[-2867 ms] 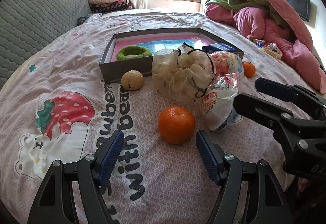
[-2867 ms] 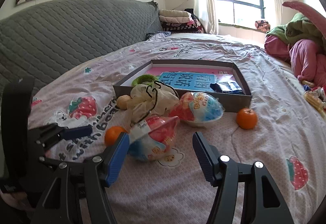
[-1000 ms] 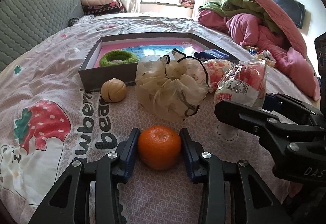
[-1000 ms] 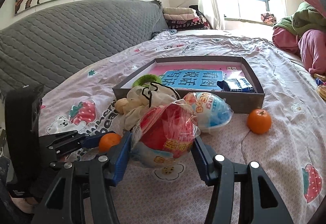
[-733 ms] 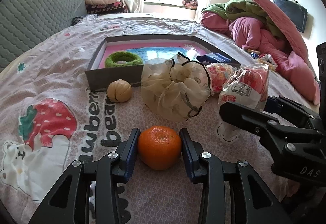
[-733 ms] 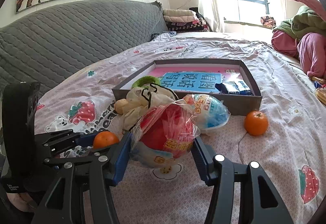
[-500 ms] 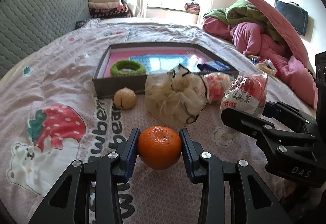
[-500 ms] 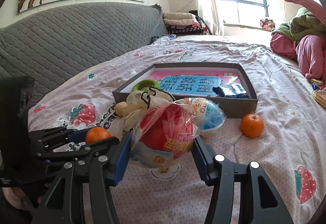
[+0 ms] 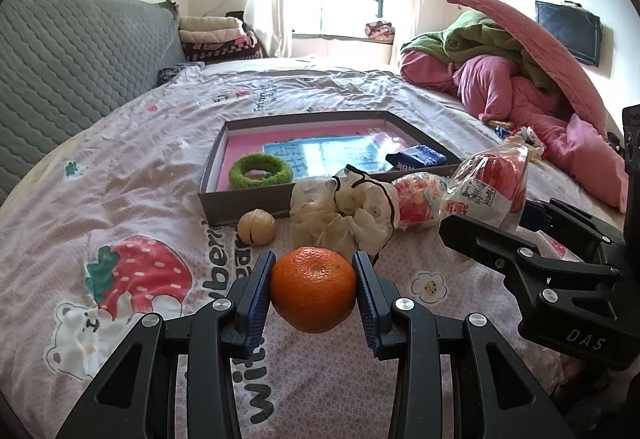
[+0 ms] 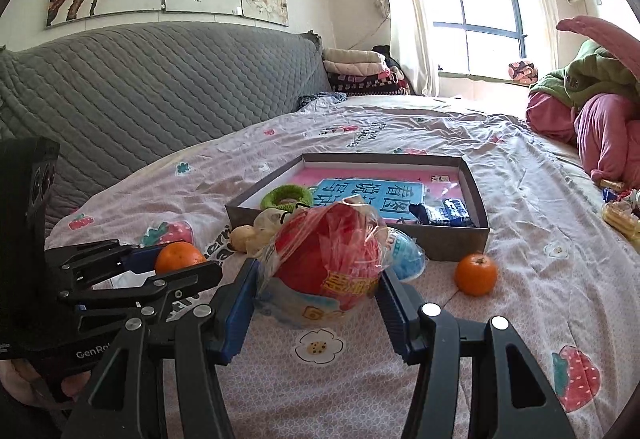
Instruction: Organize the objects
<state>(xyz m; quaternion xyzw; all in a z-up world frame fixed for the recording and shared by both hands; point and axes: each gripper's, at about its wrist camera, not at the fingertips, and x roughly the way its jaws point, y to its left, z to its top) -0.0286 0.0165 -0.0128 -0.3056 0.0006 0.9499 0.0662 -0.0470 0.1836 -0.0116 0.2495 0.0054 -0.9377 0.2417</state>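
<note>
My left gripper (image 9: 314, 289) is shut on an orange mandarin (image 9: 313, 289) and holds it above the bedspread. My right gripper (image 10: 318, 295) is shut on a red snack in a clear plastic bag (image 10: 326, 271), also lifted; the same bag (image 9: 490, 187) shows at the right of the left wrist view. A grey shallow box (image 9: 244, 205) lies further back, holding a green fuzzy ring (image 9: 260, 170), a blue printed sheet (image 10: 368, 195) and a dark blue packet (image 10: 444, 215). In front of the box lie a cream mesh pouch (image 9: 344, 219), a peeled mandarin (image 9: 257, 226) and a blue-and-red snack bag (image 10: 404, 253).
A second mandarin (image 10: 476, 274) rests on the bedspread right of the box's near corner. A grey quilted headboard (image 10: 160, 87) runs along the left. Pink and green bedding (image 9: 520, 79) is piled at the right, with snack packets (image 10: 622, 215) near it.
Both grippers have risen a little with their loads: the mandarin and the bagged snack now hang above the bedspread, and the box and pouch look farther off.
</note>
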